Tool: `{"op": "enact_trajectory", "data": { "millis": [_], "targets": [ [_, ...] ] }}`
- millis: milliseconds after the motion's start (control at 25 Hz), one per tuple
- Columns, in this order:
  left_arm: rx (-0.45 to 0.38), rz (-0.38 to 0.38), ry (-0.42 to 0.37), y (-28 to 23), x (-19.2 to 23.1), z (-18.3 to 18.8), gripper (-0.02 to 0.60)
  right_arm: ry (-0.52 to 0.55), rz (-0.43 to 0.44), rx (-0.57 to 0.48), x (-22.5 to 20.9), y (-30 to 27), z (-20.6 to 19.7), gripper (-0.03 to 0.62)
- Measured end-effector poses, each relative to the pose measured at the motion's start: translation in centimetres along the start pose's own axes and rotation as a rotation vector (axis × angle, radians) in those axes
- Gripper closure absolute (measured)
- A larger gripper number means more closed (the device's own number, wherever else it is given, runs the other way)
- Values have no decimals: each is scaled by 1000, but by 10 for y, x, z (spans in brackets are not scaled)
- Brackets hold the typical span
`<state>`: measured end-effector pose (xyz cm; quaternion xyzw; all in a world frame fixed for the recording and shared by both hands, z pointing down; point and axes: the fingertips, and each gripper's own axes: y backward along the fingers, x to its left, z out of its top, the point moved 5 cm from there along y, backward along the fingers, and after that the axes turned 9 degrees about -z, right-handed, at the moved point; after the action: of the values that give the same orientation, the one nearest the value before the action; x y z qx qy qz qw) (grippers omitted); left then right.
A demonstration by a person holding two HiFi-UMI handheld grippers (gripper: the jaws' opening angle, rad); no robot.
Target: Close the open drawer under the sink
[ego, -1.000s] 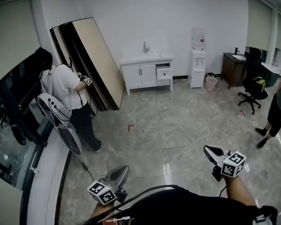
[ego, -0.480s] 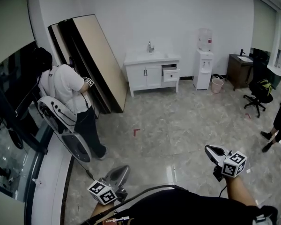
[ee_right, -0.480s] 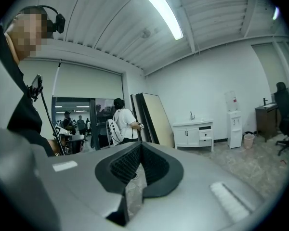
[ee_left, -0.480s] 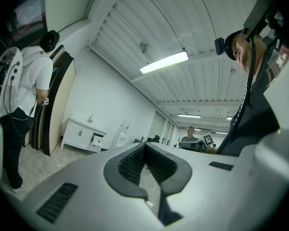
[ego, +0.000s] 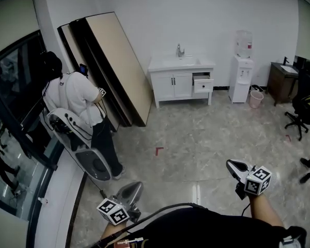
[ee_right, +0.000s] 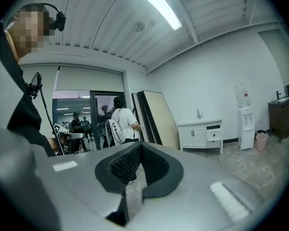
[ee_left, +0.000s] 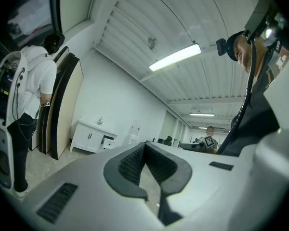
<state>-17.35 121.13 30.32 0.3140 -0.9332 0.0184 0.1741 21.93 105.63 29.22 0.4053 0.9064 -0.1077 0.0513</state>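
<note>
The white sink cabinet [ego: 180, 82] stands against the far wall, with its top right drawer [ego: 203, 83] pulled out. Both gripper views show it far off: the cabinet [ee_left: 92, 135] with the drawer [ee_left: 107, 141], and the cabinet [ee_right: 199, 134] with the drawer [ee_right: 213, 134]. My left gripper [ego: 137, 186] and right gripper [ego: 230, 164] are held low at the bottom of the head view, several steps from the cabinet. Both point toward the far wall. The left gripper [ee_left: 144, 146] and the right gripper [ee_right: 140, 146] are shut, with nothing in either.
A person in a white shirt [ego: 75, 98] stands at the left beside a wheeled device [ego: 88, 156]. Tall boards [ego: 119, 61] lean on the wall. Right of the cabinet are a water dispenser [ego: 242, 79], a pink bin [ego: 256, 98], a dark desk [ego: 281, 79] and an office chair [ego: 302, 110].
The cabinet, the boards and the person have grown larger and slid right in the head view as I moved toward them. Both grippers keep their place in the view, still shut.
</note>
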Motion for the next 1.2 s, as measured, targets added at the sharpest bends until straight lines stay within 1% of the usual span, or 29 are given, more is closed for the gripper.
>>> {"op": "enact_trajectory", "data": {
  "millis": [80,200,320,440,640,840,1000,1080,1200],
  "targets": [
    [-7,16,-3,-35,7,7,583,-1,20,6,-35,-22,12,592],
    [-22,24,-20,-89,19,17,584,26,51,-6,-84,-50,34,592],
    [-50,26,-7,-140,36,22,584,20,72,-18,-127,-74,50,592],
    [-36,20,-14,-180,48,28,584,27,67,-4,-162,-90,58,592],
    [-2,10,12,-229,83,31,584,-3,32,8,-208,-121,61,592],
    [12,-63,40,-272,132,30,584,-14,-31,20,-233,-153,61,592],
    [45,-165,38,-306,173,37,584,1,-91,-3,-239,-183,72,592],
    [72,-209,38,-320,184,37,584,-10,-120,-24,-241,-189,74,592],
    [92,-253,40,-337,183,38,584,-24,-137,-38,-237,-181,73,592]
  ]
}}
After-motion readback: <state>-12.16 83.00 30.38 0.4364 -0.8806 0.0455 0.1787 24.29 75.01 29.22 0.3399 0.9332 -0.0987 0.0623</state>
